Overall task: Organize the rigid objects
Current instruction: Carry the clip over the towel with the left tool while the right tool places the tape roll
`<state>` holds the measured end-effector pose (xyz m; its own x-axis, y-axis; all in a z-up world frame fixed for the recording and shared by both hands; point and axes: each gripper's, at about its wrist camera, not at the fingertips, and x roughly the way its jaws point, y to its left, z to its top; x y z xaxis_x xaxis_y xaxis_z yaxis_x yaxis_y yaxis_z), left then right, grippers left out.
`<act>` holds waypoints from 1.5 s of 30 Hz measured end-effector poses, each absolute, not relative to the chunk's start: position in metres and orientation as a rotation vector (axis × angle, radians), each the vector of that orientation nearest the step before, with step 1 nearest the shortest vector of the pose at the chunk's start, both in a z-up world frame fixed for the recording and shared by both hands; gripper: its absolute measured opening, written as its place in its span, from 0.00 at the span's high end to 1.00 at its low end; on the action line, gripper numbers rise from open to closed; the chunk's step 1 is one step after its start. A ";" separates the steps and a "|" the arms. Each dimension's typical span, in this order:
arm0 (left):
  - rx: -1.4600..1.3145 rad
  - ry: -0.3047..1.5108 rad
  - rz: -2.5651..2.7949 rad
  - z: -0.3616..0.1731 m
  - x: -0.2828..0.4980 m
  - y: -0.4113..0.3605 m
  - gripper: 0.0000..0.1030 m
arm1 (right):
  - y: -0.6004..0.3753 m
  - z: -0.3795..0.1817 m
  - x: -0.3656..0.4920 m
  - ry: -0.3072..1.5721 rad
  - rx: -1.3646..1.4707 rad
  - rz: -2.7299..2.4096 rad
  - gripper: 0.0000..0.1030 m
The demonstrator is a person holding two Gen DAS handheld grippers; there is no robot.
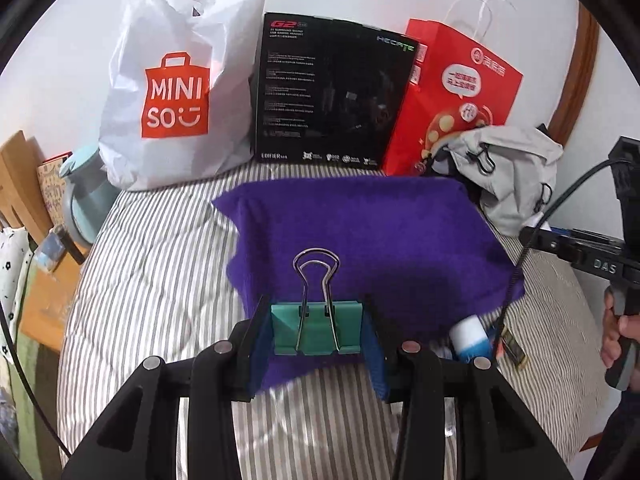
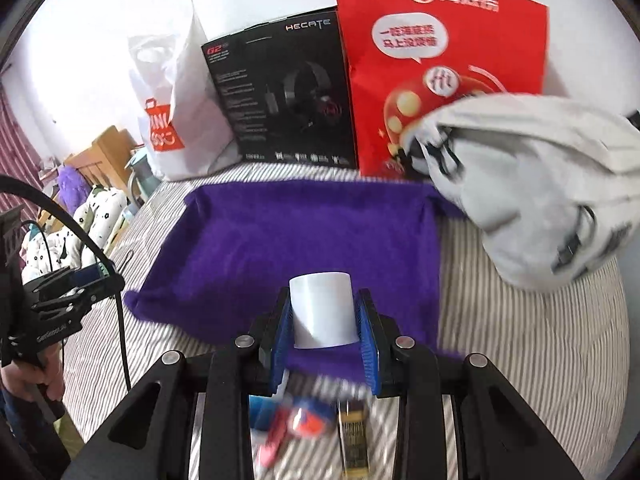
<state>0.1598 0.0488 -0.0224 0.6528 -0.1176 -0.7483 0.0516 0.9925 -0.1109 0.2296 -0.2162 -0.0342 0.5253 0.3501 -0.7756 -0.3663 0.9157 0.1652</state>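
The left gripper (image 1: 318,332) is pinching a green clip (image 1: 318,330) over the purple cloth (image 1: 360,232). The right gripper (image 2: 325,320) is clamping a white cylinder (image 2: 322,310) above it. Behind are standing a MINISO bag (image 1: 176,92) and a HECATE G2 box (image 1: 332,96).

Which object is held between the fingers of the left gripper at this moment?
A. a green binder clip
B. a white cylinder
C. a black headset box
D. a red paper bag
A: in the left wrist view the left gripper is closed on the green binder clip, its wire handles pointing up over the purple cloth; the white cylinder sits in the right gripper.
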 end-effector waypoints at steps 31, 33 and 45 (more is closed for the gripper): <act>-0.140 0.909 -0.075 -0.069 0.233 0.063 0.62 | -0.168 -0.131 0.369 1.092 -0.219 0.421 0.47; -0.137 0.913 -0.074 -0.070 0.236 0.062 0.62 | -0.170 -0.131 0.362 1.100 -0.251 0.396 0.40; -0.084 0.940 -0.047 -0.084 0.276 0.057 0.62 | -0.207 -0.075 0.294 1.036 -0.196 0.378 0.40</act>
<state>0.2763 0.0568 -0.0840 0.5893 -0.0771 -0.8042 0.0035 0.9957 -0.0929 0.2939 -0.2072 -0.0749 0.4528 0.2130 -0.8658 -0.3953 0.9184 0.0192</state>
